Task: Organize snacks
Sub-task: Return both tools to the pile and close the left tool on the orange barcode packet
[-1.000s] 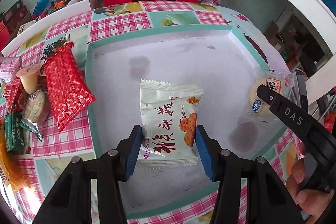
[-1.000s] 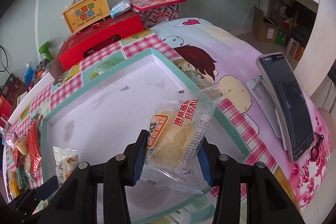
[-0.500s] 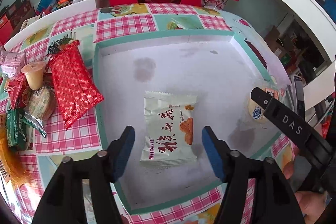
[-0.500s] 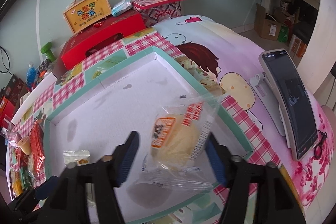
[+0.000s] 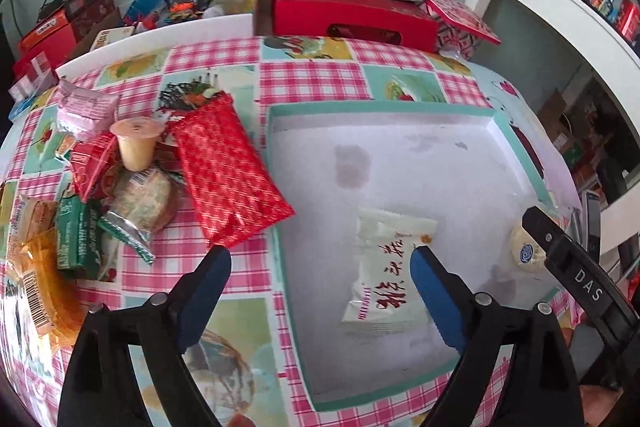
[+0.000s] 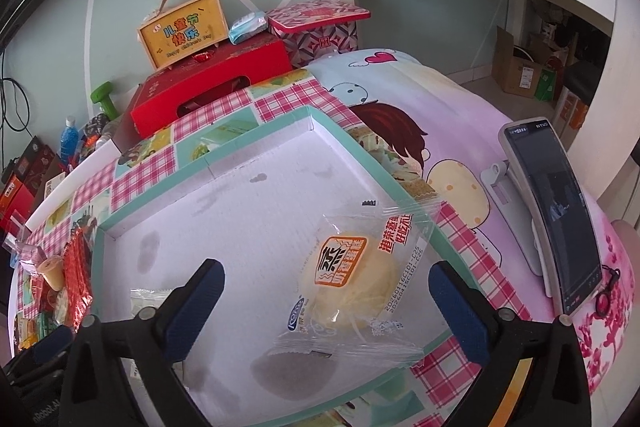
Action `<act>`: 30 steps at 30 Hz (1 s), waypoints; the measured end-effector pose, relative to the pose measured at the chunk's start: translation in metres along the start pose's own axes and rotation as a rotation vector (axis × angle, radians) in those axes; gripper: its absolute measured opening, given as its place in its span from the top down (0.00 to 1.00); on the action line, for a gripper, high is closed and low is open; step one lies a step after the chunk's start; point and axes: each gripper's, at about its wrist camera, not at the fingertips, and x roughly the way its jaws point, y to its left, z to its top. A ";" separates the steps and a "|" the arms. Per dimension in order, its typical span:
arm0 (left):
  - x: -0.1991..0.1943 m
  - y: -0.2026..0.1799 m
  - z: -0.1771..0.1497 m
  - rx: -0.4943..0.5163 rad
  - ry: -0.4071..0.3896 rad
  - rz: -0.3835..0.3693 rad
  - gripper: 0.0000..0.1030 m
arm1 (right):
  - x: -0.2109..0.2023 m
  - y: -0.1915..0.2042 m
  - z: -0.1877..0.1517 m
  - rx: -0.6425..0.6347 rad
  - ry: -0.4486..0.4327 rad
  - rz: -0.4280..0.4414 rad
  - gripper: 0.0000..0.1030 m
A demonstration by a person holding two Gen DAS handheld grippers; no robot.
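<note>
In the left wrist view, we find the left tongs [image 5: 320,269] opening, pinching nothing; the white snack packet [image 5: 386,273] lies flat in the teal-rimmed tray [image 5: 272,163], beside the right-hand blue pad. A red packet [image 5: 230,173] and a heap of other snacks [image 5: 100,187] lie on the checked tabletop [image 5: 304,75] beside the tray.

In the right wrist view, we find the right tongs [image 6: 326,285] opening too, their pads apart from the clear-wrapped bun [image 6: 352,283], which rests in the tray's corner. A phone on a stand [image 6: 556,211] stands nearby.

Two packets are laid in the tray [image 5: 280,187]: the cracker pack [image 5: 386,275] left, the bun [image 6: 352,287] right. The snack pile [image 5: 120,187] is left outside, on the tray's left.
</note>
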 end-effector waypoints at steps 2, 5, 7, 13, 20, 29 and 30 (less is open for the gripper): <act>-0.003 0.005 0.001 -0.011 -0.011 0.010 0.10 | -0.003 0.005 0.000 -0.010 -0.009 0.015 0.00; -0.007 0.013 0.003 -0.018 -0.017 0.024 0.06 | -0.007 0.012 0.000 -0.028 -0.020 0.032 0.00; -0.010 0.020 0.002 -0.016 -0.015 0.039 0.06 | -0.011 0.022 -0.001 -0.053 -0.032 0.044 0.00; -0.019 0.048 -0.001 -0.030 -0.014 0.112 0.06 | -0.023 0.059 -0.011 -0.120 -0.049 0.125 0.00; -0.021 0.096 -0.008 -0.099 0.062 0.217 0.06 | -0.024 0.105 -0.028 -0.191 0.009 0.237 0.00; -0.038 0.168 -0.019 -0.337 0.071 0.213 0.06 | -0.018 0.158 -0.057 -0.279 0.117 0.346 0.00; -0.037 0.173 -0.020 -0.357 0.076 0.211 0.06 | -0.018 0.158 -0.057 -0.279 0.117 0.346 0.00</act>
